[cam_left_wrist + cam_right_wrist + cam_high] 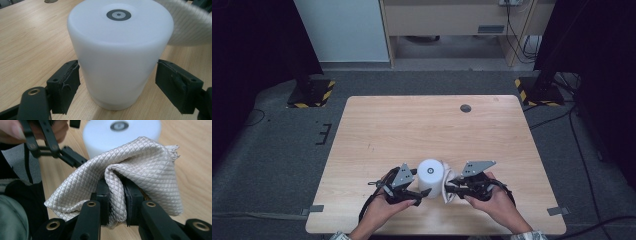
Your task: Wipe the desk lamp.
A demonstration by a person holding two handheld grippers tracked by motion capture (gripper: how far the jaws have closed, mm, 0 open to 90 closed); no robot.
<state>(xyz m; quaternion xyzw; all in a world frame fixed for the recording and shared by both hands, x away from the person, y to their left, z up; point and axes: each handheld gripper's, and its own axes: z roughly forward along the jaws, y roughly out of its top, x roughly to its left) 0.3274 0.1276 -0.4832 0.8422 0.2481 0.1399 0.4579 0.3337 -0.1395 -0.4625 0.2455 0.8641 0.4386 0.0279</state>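
A white cylinder (430,174) with a small dark round mark on its top stands near the table's front edge. My left gripper (421,184) holds it from the left; in the left gripper view both pads (67,85) press the sides of the cylinder (120,50). My right gripper (448,189) is shut on a folded beige quilted cloth (447,181). In the right gripper view the cloth (140,162) bunches between the jaws of the right gripper (116,195) and lies against the side of the cylinder (105,137). The cloth's edge (190,25) shows behind the cylinder.
The wooden table (427,125) has a dark round cable hole (465,108) at its back right. Grey carpet surrounds it, with two black stands on striped bases (312,92) at the back corners and cables on the floor at the right.
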